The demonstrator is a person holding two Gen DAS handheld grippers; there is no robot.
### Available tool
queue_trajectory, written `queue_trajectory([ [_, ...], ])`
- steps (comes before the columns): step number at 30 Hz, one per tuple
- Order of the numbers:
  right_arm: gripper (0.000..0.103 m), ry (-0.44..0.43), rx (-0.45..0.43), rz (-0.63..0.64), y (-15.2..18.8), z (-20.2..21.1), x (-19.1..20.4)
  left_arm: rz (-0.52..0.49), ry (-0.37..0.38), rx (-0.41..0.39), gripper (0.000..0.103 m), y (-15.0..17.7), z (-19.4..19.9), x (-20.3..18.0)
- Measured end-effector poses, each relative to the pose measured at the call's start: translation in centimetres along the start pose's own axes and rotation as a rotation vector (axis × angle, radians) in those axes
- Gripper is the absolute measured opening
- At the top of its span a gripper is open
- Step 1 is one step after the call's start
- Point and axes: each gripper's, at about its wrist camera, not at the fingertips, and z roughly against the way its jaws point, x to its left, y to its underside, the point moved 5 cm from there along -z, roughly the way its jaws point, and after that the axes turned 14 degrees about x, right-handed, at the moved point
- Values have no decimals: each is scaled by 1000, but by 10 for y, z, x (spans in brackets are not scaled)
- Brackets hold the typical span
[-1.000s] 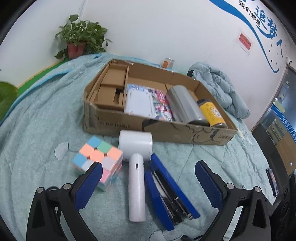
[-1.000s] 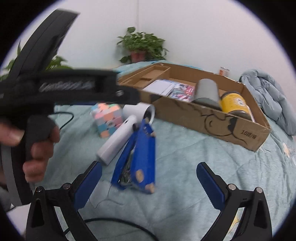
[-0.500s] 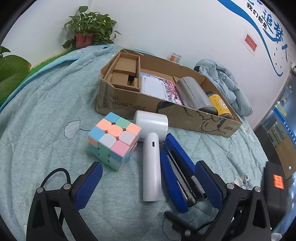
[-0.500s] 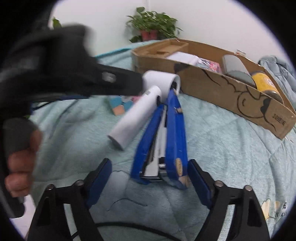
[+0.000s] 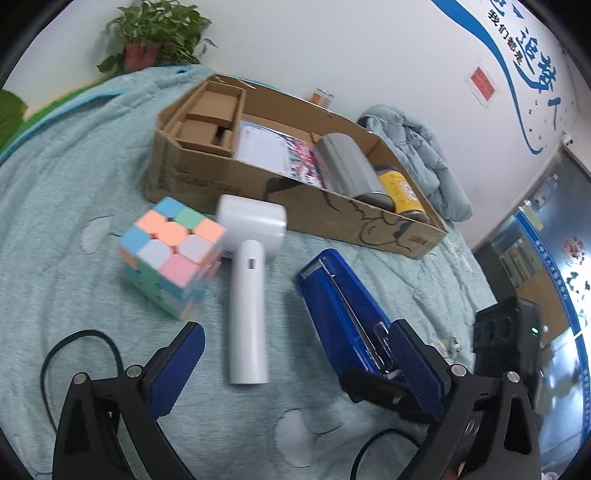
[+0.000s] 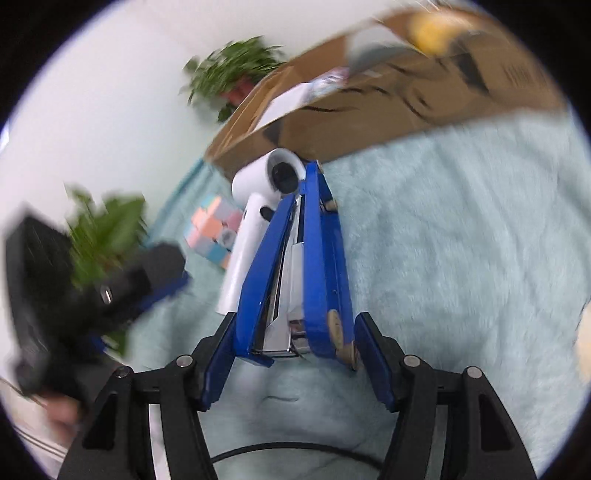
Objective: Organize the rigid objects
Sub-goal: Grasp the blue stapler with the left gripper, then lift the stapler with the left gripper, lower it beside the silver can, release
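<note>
A blue stapler (image 6: 325, 258) lies on its side on the teal blanket, its arms spread in a V toward me. My right gripper (image 6: 295, 332) straddles its near end. The jaws are closing, and the pads (image 6: 218, 365) stand just outside the stapler's two arms. From the left wrist the stapler (image 5: 340, 306) shows with a black finger of the right gripper at its near end. My left gripper (image 5: 295, 332) hovers open over the blanket and holds nothing. Ahead of it are a white hair dryer (image 5: 247, 295) and a pastel puzzle cube (image 5: 173, 254).
A long cardboard box (image 5: 332, 218) stands behind the objects with small cartons, a booklet, a grey cylinder and a yellow-labelled jar inside. A light-blue jacket (image 5: 417, 147) lies behind the box. A potted plant (image 5: 155, 33) is by the wall. A black cable (image 5: 74, 350) trails near the left fingers.
My right gripper rolled, dropped toward the stapler and narrowed its jaws from wide open to just around the stapler's near end. The left view turned slightly; its jaws stayed open.
</note>
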Motion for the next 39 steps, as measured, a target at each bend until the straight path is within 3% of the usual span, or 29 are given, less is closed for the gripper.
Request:
queue_trajectory([
  [1,59,-78,-2,-65,1,6,-10,-12,22,10,100,-2,-2,-7],
  [3,65,-75,-31,-80,2,18,-19,-34,69,13,100,-4,-2,-18],
  [4,80,-27,-58,-55,3,25,-19,-49,90,17,100,-6,-3,-25],
  [5,88,54,-102,-4,5,37,-18,-58,94,19,100,-7,-4,-29],
  [9,103,315,-215,181,14,65,-4,-76,101,57,101,-15,-17,-45],
  [10,103,381,-226,231,17,67,0,-76,107,73,101,-16,-22,-48],
  [13,103,450,-224,272,16,64,0,-80,112,136,101,-20,-40,-60],
  [17,102,466,-192,317,8,49,-3,-38,180,262,100,-22,-72,-67],
  [22,97,427,-117,345,-2,35,-13,2,208,343,97,-22,-98,-69],
  [25,94,415,-73,331,-8,25,-17,50,189,365,87,-24,-108,-59],
  [30,91,344,-31,321,-12,16,-16,33,190,392,84,-29,-112,-60],
  [31,83,333,-25,309,-13,15,-18,35,196,402,84,-30,-112,-60],
  [33,72,365,-27,297,-15,15,-23,37,201,410,84,-31,-114,-60],
  [36,72,405,-9,330,-14,12,-21,38,204,412,84,-32,-115,-60],
  [39,72,502,-1,393,-8,2,-14,25,188,399,81,-31,-117,-65],
])
